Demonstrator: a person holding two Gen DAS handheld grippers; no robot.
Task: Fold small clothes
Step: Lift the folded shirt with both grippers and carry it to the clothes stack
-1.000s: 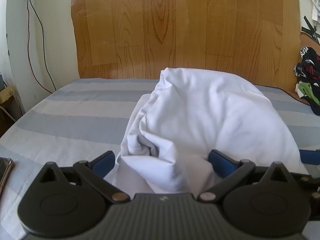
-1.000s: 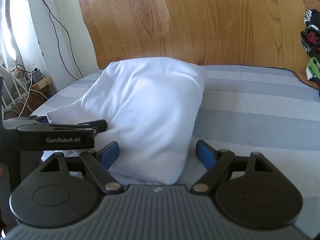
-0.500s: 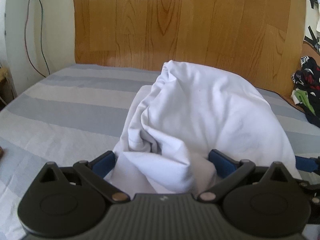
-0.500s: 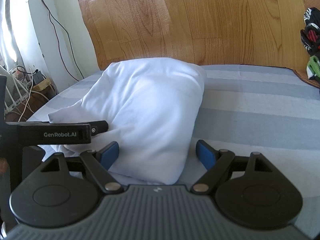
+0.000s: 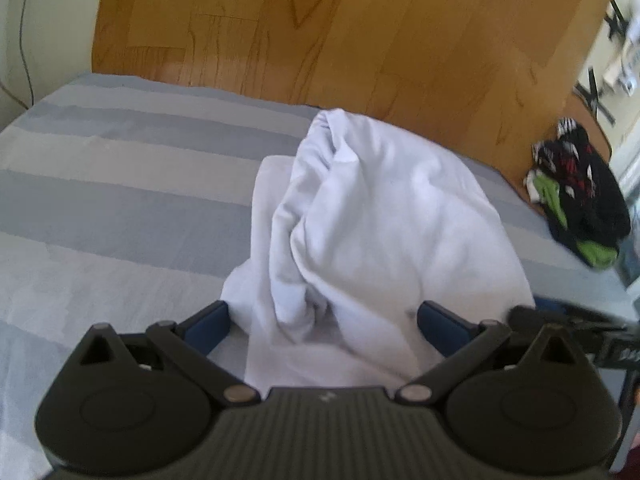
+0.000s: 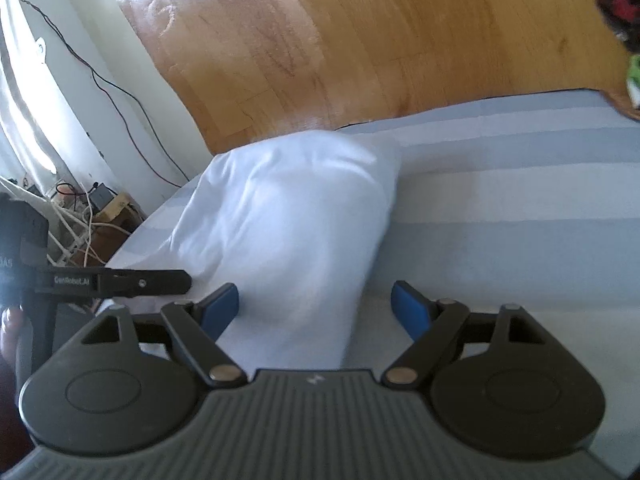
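Note:
A white garment (image 5: 380, 232) lies bunched in a puffy heap on the blue-and-grey striped bed sheet (image 5: 100, 208). My left gripper (image 5: 324, 326) stands open over its near edge, the cloth lying loosely between the blue pads (image 5: 208, 326). In the right wrist view the same garment (image 6: 288, 220) runs between the fingers of my right gripper (image 6: 316, 308). Its jaws are closing and the right pad (image 6: 412, 310) is still clear of the cloth. The left gripper's finger (image 6: 120, 282) reaches in from the left side, held by a hand.
A wood-grain panel (image 5: 360, 40) backs the bed. A pile of dark clothes with green and red patches (image 5: 576, 204) sits at the bed's far right. Cables and a power strip (image 6: 80, 216) lie on the floor beyond the left edge.
The right gripper's jaws have narrowed around the cloth. Both views have swung and tilted, the left one bringing the dark clothes pile further in. The garment's shape is nearly the same.

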